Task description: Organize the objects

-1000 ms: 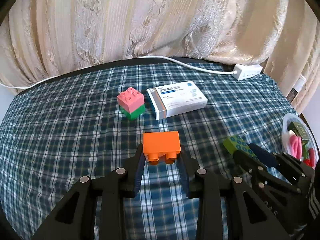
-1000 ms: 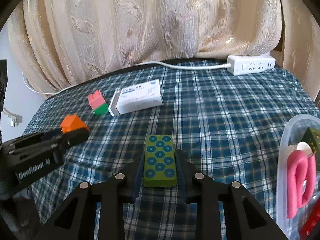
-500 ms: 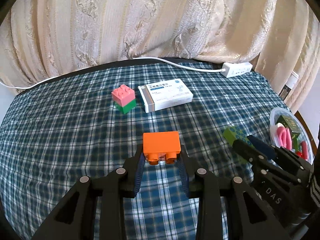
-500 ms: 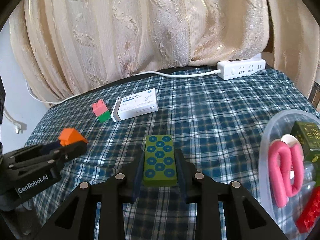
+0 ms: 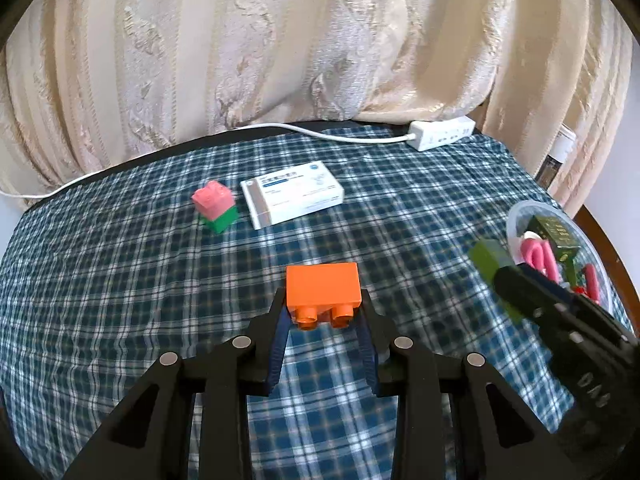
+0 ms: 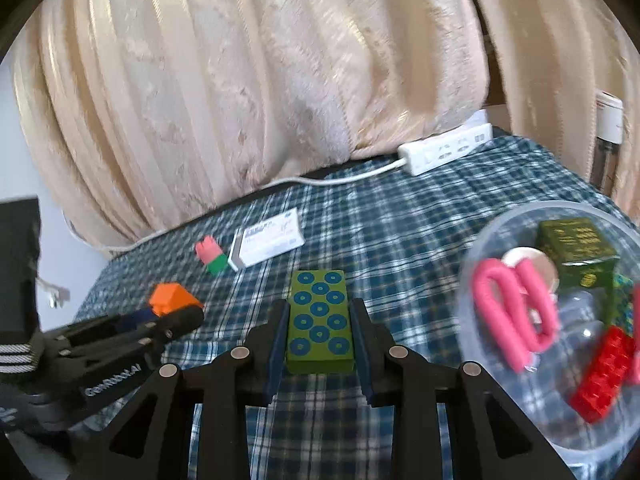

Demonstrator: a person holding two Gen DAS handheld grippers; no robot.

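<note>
Fingers of my left gripper [image 5: 322, 312] clamp a small orange plastic building brick [image 5: 322, 290], studs facing me. My right gripper [image 6: 320, 328] pinches a flat green block with blue dots [image 6: 320, 322] lengthwise between its pads. Just right of those fingers sits a clear round plastic tub [image 6: 500, 420] of toys. Far ahead of both lie a pink-on-green brick stack [image 5: 215, 207] and, beside it, a white medicine carton [image 5: 294, 193] on the checked cloth [image 5: 120, 300].

both wrist views low, facing curtain [image 5: 280, 40]
</note>
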